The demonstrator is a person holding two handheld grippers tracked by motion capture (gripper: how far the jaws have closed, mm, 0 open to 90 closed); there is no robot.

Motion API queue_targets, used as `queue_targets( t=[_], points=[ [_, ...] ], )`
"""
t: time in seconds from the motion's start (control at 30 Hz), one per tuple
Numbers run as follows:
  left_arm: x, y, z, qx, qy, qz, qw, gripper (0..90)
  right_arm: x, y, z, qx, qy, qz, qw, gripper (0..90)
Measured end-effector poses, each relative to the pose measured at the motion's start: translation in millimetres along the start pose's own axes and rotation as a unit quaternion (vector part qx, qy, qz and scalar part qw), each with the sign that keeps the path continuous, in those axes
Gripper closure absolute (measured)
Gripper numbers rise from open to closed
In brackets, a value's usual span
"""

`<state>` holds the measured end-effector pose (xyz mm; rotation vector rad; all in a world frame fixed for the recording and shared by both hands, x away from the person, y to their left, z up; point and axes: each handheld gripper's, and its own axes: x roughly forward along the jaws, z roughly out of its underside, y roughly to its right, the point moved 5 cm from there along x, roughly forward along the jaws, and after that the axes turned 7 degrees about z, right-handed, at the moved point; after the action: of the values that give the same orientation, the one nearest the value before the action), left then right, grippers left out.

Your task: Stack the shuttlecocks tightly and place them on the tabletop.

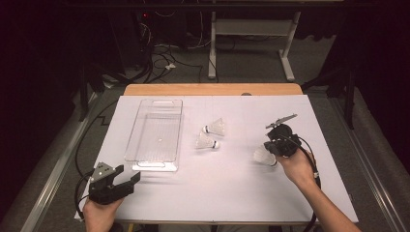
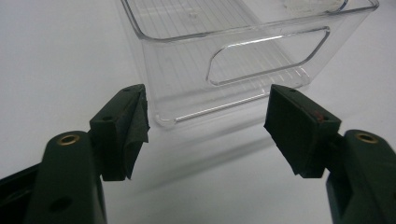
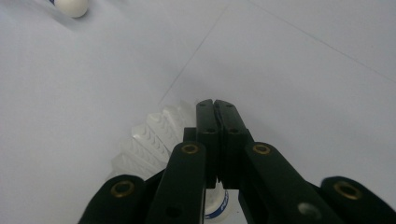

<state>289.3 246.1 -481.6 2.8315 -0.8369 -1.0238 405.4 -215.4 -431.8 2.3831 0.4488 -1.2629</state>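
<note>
Overhead table (image 1: 232, 193) view; two close claw-mounted views

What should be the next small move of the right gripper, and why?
Probably lift a little. The right gripper is shut on the shuttlecock, which seems still to lie on the table; the clear bin stands open to its left.

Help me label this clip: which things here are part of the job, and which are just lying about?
In the job:
- shuttlecock with the right gripper shut on it
- two loose shuttlecocks on the table
- clear bin
- left gripper, open near the bin

Lying about:
- cables on the floor
- desk frame behind the table
</note>
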Motion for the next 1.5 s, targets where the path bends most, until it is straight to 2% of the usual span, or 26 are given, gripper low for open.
queue_targets(
  t=[0.13, 0.47, 1.0, 1.13, 1.5],
  points=[
    [-0.3, -0.9, -0.3, 0.006, -0.002, -0.008, 0.9999, 31.3, -0.3, -2.0, -3.6, -0.001, 0.010, -0.006, 0.9999, 89.8],
    [-0.6, -2.6, -0.2, -0.001, 0.001, -0.002, 1.0000, 31.4, 2.0, -11.2, -19.1, -0.001, 0.032, -0.025, 0.9992, 89.8],
    [-0.1, -1.1, 0.8, -0.004, 0.001, 0.003, 1.0000, 31.6, 13.7, -41.7, -47.6, -0.011, 0.062, -0.056, 0.9964, 89.8],
    [-0.1, -1.1, 0.9, -0.004, 0.001, 0.003, 1.0000, 31.6, 18.7, -47.8, -53.5, -0.006, 0.067, -0.064, 0.9957, 89.8],
    [2.2, -0.9, 0.6, -0.004, -0.005, 0.006, 1.0000, 31.6, 25.7, -63.6, -67.7, -0.012, 0.074, -0.081, 0.9939, 89.6]
  ],
)
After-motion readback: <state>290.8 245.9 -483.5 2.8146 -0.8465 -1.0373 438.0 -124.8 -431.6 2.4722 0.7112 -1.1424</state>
